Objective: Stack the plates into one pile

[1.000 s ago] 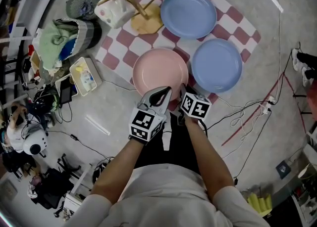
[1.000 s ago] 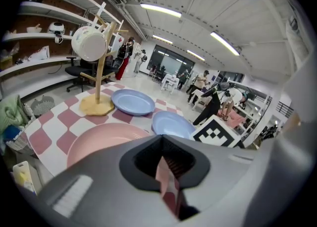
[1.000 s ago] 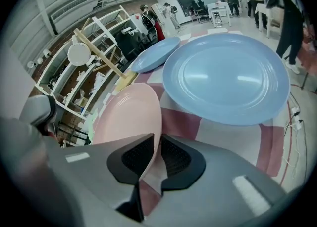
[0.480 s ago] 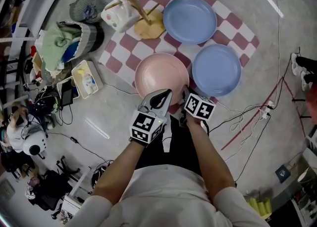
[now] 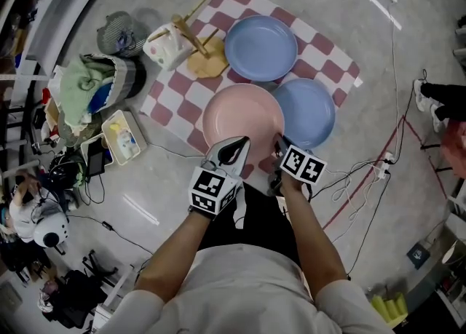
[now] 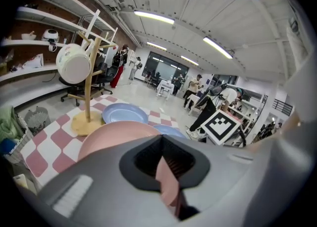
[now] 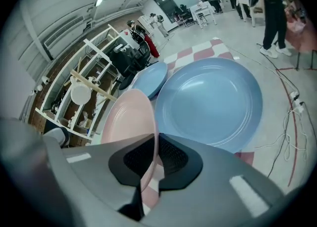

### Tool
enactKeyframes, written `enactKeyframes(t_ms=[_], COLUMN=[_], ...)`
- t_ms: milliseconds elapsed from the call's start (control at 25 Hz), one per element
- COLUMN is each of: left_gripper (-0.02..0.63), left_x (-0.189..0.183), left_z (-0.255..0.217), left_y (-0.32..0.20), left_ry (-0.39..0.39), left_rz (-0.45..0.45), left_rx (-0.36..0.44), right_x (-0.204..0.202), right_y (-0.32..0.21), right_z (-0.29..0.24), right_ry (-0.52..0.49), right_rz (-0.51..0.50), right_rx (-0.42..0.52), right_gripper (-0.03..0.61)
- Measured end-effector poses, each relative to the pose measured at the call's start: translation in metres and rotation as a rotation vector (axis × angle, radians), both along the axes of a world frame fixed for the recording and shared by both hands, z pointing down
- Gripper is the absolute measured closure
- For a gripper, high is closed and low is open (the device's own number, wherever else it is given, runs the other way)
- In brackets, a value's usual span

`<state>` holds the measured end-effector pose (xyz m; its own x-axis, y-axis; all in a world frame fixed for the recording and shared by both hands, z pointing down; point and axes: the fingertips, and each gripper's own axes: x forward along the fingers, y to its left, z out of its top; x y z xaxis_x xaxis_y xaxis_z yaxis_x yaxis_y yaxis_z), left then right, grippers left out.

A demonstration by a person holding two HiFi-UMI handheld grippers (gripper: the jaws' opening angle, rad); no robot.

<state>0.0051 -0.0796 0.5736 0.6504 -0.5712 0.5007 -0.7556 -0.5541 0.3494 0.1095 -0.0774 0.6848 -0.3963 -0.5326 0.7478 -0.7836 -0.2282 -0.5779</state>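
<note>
A pink plate (image 5: 244, 116) is held at its near rim by both grippers and tilts over the checked cloth (image 5: 175, 86). My left gripper (image 5: 234, 145) is shut on the rim's left part, my right gripper (image 5: 279, 145) on its right part. In the left gripper view the pink plate (image 6: 111, 134) runs into the left gripper (image 6: 164, 174). The right gripper view shows the pink plate (image 7: 128, 117) edge-on in the right gripper (image 7: 147, 171). Its right edge overlaps the near blue plate (image 5: 312, 110) (image 7: 210, 102). A second blue plate (image 5: 261, 47) (image 7: 151, 77) (image 6: 124, 113) lies farther back.
A wooden mug tree (image 5: 198, 43) (image 6: 89, 90) with a white mug (image 5: 163, 46) (image 6: 73, 63) stands on the cloth's far left corner. Left of the cloth are a basket of cloths (image 5: 93, 86) and a white tray (image 5: 120, 125). Cables (image 5: 364, 172) trail on the floor at right.
Both grippers have carried the pink plate to the right. Its right edge now overlaps the near blue plate, where a gap showed before.
</note>
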Motion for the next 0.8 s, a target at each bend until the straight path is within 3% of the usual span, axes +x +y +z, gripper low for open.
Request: enactKeyframes(t_ms=[800], left_gripper=[0.607], left_x=[0.074], left_z=[0.002], left_y=[-0.017], left_ry=[0.016], left_rz=[0.138], left_rx=[-0.011], right_x=[0.146], right_y=[0.001], right_z=[0.010], right_ry=[-0.004], right_rz=[0.334], right_rx=[-0.034], right_gripper=[0.546])
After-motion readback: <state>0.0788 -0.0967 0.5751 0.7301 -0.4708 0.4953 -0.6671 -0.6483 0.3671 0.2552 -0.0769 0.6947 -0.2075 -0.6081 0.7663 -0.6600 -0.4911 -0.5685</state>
